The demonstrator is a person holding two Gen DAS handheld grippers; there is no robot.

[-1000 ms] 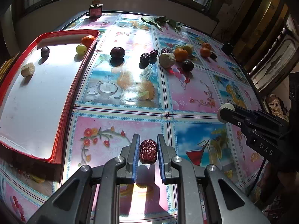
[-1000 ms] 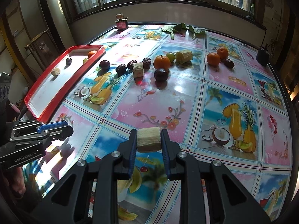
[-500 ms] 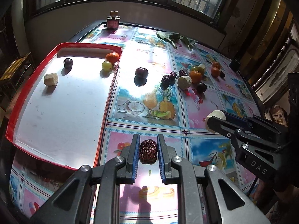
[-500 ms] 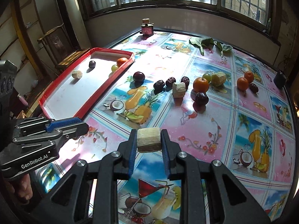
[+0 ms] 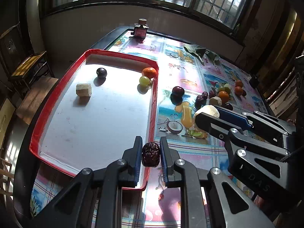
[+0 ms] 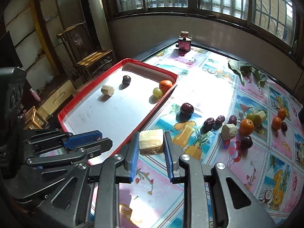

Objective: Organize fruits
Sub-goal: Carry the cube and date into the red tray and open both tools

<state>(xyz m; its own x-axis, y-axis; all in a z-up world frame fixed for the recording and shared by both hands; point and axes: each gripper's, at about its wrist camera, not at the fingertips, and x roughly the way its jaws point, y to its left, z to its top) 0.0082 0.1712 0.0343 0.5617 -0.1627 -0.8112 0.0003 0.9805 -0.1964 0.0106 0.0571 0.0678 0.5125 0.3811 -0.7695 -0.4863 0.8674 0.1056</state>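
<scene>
Left gripper (image 5: 151, 154) clamped a date (image 5: 150, 154) over the tray (image 5: 57, 96) rim. Right gripper (image 6: 151, 142), at its 3 o'clock, clamped a cane piece (image 6: 151, 142).

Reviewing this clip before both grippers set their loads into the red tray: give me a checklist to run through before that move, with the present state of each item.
1. Left gripper shut on the red date: ok, it sits between both pads.
2. Right gripper shut on the pale cane chunk: ok.
3. Free space in the red tray: ok, the near half is bare; a dark plum, a cane piece, a green grape and an orange lie at the far end.
4. Date past the tray's rim: cannot tell, it appears right over the near edge.
5. Cane chunk over the tray: not ok, it appears over the tablecloth beside the rim.
</scene>
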